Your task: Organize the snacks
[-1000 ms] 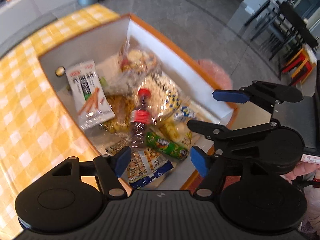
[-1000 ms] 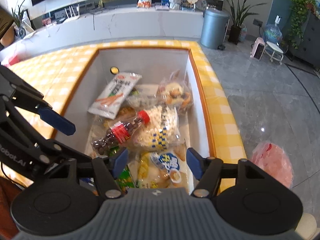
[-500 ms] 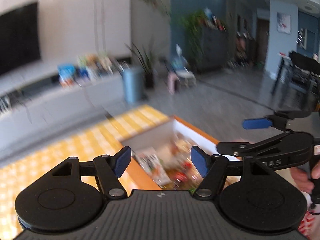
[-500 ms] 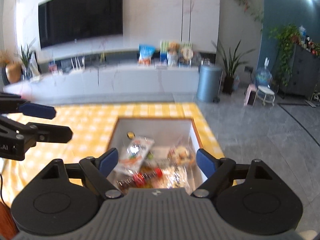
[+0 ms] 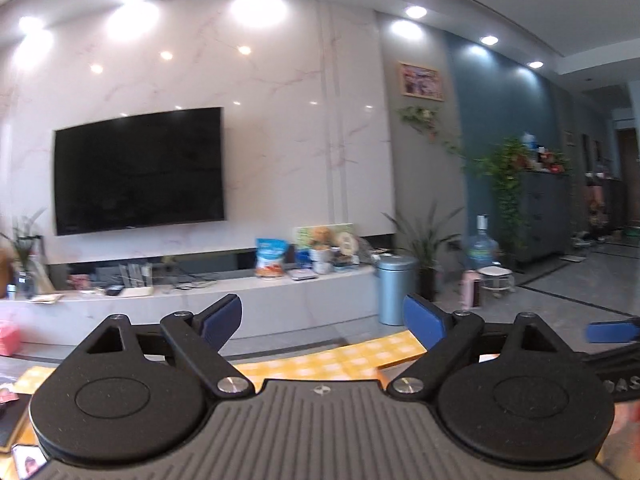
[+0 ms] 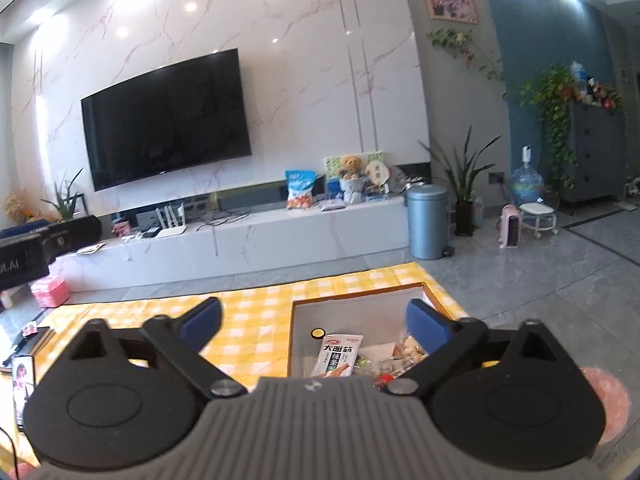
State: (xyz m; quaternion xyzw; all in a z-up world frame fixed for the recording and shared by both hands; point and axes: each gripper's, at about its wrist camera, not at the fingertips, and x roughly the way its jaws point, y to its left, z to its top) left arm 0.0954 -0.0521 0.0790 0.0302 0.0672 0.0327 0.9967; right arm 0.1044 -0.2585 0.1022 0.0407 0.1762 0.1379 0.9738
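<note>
Yellow-checked cloth (image 6: 248, 320): spread across the table.
Box (image 6: 352, 314): set at its right edge; snack packets (image 6: 338, 356) seen inside.
Left gripper (image 5: 322, 320): fingers just spread wide, nothing held.
Right gripper (image 6: 314, 320): likewise.

This is a home living room. A large flat-screen television (image 6: 166, 120) hangs on a marble-look wall above a long, low white media console (image 6: 256, 236) cluttered with cables, a snack bag and a teddy bear (image 6: 351, 166). Potted plants (image 6: 464, 176) and trailing ivy (image 6: 556, 104) stand along a blue accent wall with a framed picture (image 6: 452, 4). A pedal bin (image 6: 427, 220), a water jug (image 6: 526, 188) and a grey dresser (image 6: 596, 152) sit on the grey tiled floor. Recessed ceiling spotlights (image 5: 416, 11) light the room.
</note>
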